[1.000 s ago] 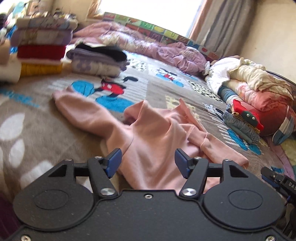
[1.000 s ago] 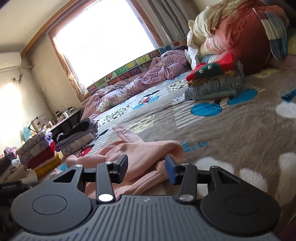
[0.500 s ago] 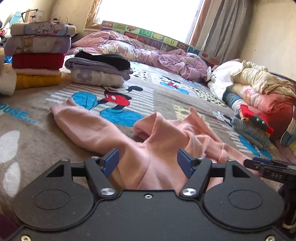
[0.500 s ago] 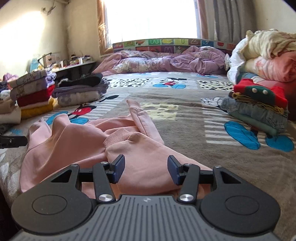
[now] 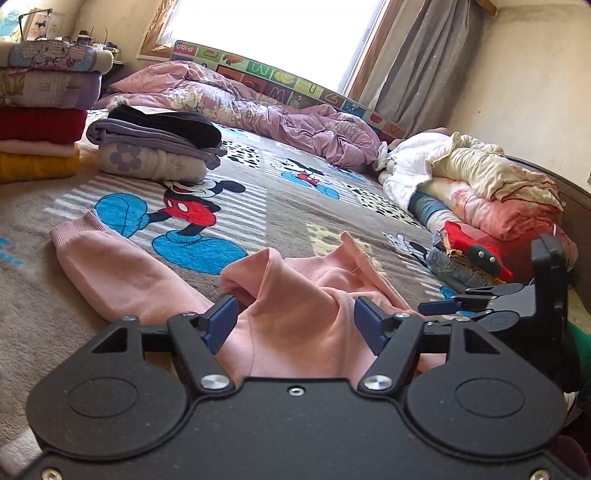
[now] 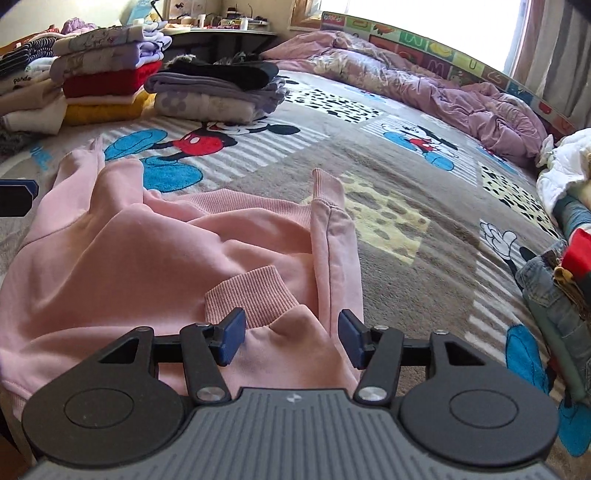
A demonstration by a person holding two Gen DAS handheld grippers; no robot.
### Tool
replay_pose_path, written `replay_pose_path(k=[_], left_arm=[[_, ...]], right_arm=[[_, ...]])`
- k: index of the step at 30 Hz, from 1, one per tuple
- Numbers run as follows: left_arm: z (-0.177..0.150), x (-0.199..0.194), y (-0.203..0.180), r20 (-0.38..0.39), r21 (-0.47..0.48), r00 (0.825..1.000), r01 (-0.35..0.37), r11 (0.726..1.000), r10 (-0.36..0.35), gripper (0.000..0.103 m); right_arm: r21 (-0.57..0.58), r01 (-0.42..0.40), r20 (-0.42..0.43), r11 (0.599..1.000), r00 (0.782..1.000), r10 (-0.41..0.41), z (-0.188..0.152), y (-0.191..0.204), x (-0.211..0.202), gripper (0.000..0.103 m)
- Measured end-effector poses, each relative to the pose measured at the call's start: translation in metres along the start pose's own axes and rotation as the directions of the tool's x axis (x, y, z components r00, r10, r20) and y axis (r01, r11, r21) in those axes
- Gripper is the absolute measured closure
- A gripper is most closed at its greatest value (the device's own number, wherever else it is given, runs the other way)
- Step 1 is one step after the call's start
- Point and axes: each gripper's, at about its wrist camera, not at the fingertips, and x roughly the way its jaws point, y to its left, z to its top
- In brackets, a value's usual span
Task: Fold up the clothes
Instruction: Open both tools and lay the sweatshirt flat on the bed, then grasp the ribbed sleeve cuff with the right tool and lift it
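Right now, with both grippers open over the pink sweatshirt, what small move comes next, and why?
Probably lower the right gripper and close it on the sweatshirt's ribbed cuff just ahead. That sleeve lies crumpled over the body, so it needs pulling out flat first.

Pretty lived-in bedroom. A big bright window (image 5: 266,33) with a brown wooden frame is blowing out all the daylight, and grey curtains (image 5: 417,62) hang down its right side. Walls are plain cream plaster (image 5: 528,74), a bit scuffed. The bed is covered by a fuzzy grey-brown cartoon-mouse blanket (image 6: 388,177), with a colourful alphabet foam mat (image 5: 295,79) propped along the far edge under the window. In the far left corner there's a dark cluttered tabletop (image 6: 221,31) with small bottles and bits on it.
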Motion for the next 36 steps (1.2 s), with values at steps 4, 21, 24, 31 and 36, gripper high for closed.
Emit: replay_pose_path(k=[4,21,24,31,36], left_arm=[[0.003,0.000,0.005,-0.002,-0.040,1.000,0.018,0.999,-0.018,0.034],[0.002,-0.009,0.007,-0.008,-0.102,0.999,0.051,0.993,-0.052,0.034],[0.001,-0.010,0.005,-0.012,-0.098,0.998,0.054,0.994,-0.056,0.034],[-0.003,-0.008,0.001,-0.023,-0.086,0.998,0.056,0.995,-0.058,0.034],[-0.005,-0.006,-0.002,-0.032,-0.077,0.998,0.055,0.996,-0.057,0.034]], right_arm=[[0.012,-0.040,-0.049,0.999,0.998,0.040,0.006,-0.006,0.008,0.056],[0.350,-0.024,0.180,0.936,0.983,-0.042,-0.019,-0.066,-0.063,0.092],[0.463,-0.024,0.241,0.886,0.965,-0.100,-0.031,-0.094,-0.085,0.092],[0.691,-0.026,0.298,0.722,0.920,-0.253,-0.078,-0.157,-0.121,0.092],[0.791,-0.019,0.282,0.612,0.898,-0.338,-0.114,-0.187,-0.132,0.092]])
